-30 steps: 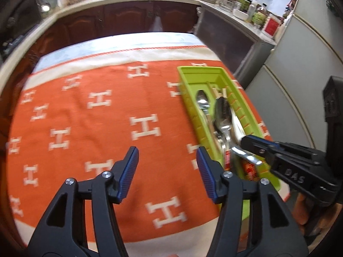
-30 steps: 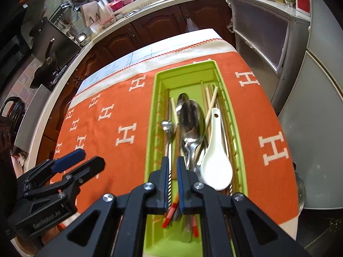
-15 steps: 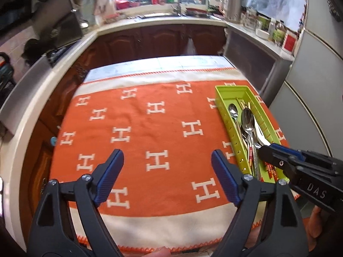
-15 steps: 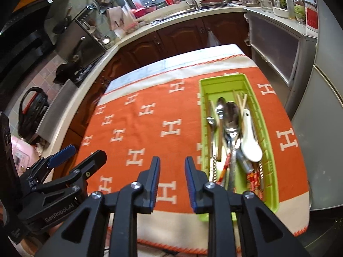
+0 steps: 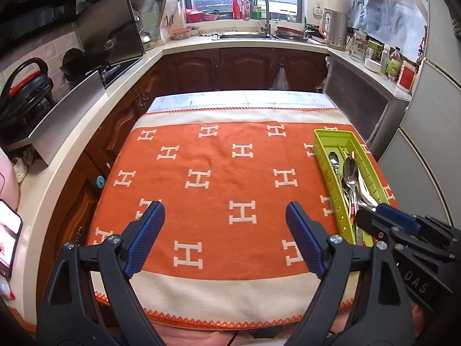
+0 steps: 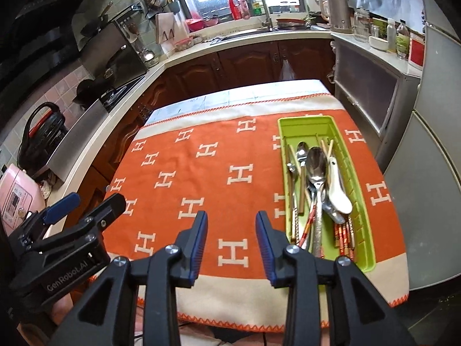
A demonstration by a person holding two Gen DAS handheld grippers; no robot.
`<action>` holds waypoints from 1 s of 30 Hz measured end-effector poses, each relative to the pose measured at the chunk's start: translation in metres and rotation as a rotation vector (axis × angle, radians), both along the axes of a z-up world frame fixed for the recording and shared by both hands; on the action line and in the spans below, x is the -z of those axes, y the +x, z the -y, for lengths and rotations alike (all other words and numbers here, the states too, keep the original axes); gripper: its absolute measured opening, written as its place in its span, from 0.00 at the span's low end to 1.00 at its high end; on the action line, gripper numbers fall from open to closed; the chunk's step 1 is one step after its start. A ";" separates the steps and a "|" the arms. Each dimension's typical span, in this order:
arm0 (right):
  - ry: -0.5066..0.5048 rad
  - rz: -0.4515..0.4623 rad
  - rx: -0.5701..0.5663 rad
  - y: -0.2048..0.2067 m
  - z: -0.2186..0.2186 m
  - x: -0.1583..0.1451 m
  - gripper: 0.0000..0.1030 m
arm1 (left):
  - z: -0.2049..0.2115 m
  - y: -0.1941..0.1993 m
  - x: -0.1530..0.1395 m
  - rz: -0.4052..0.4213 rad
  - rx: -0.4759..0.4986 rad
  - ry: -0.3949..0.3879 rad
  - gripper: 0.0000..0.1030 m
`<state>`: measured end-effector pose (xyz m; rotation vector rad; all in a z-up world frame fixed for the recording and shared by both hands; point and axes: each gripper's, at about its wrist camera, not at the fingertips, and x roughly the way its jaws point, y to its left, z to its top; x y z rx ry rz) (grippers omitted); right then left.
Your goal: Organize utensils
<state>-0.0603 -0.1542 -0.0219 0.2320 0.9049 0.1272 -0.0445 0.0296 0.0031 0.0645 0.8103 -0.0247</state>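
Seemingly the job is about done. All utensils I can see sit in the green tray (image 6: 358,201) on the right part of the orange cloth (image 6: 201,178): big metal spoon (image 6: 317,164), smaller spoon (image 6: 302,150), white ceramic spoon (image 6: 338,191), chopsticks (image 6: 327,147) w/ pale ends twd the far end, plus a few red-patterned handles (image 6: 344,236) at the near end. Nothing loose on the cloth in either view; rest of it is bare.

Sorting inside the tray is rough, though. Items overlap, metal spoon lies across other handles, ceramic spoon leans on the right side. Tray has dividers but can't tell which slot each piece is in. If "organize" means sorted by type, that bit is prob. not finished; if it means gathered in the tray, it looks complete.

Left claw (image 5: 224,238): spread wide, nothing between the pads, over the cloth's near middle, well apart from the tray. Right claw (image 6: 232,248): jaws have just been opening, now part-spread w/ nothing between them, hanging above the cloth just left of the tray's near end, not touching it. Both empty, so no piece is in transit.

Left to do, my guess: maybe tidy overlaps, otherwise nothing.
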 end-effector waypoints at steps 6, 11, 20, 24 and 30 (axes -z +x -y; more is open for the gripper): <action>-0.005 0.009 -0.008 -0.004 -0.005 -0.001 0.34 | -0.003 -0.002 0.001 -0.001 -0.006 0.005 0.82; -0.009 0.009 0.000 -0.006 -0.006 0.000 0.34 | 0.000 0.000 0.005 -0.013 0.002 0.017 0.82; -0.026 0.022 0.011 -0.008 -0.006 -0.002 0.34 | 0.004 0.000 0.007 -0.015 0.005 0.026 0.82; -0.028 0.027 0.010 -0.009 -0.007 -0.002 0.34 | 0.004 0.001 0.008 -0.015 0.007 0.027 0.82; -0.026 0.025 0.013 -0.009 -0.008 -0.002 0.34 | 0.003 0.002 0.011 -0.020 0.012 0.027 0.82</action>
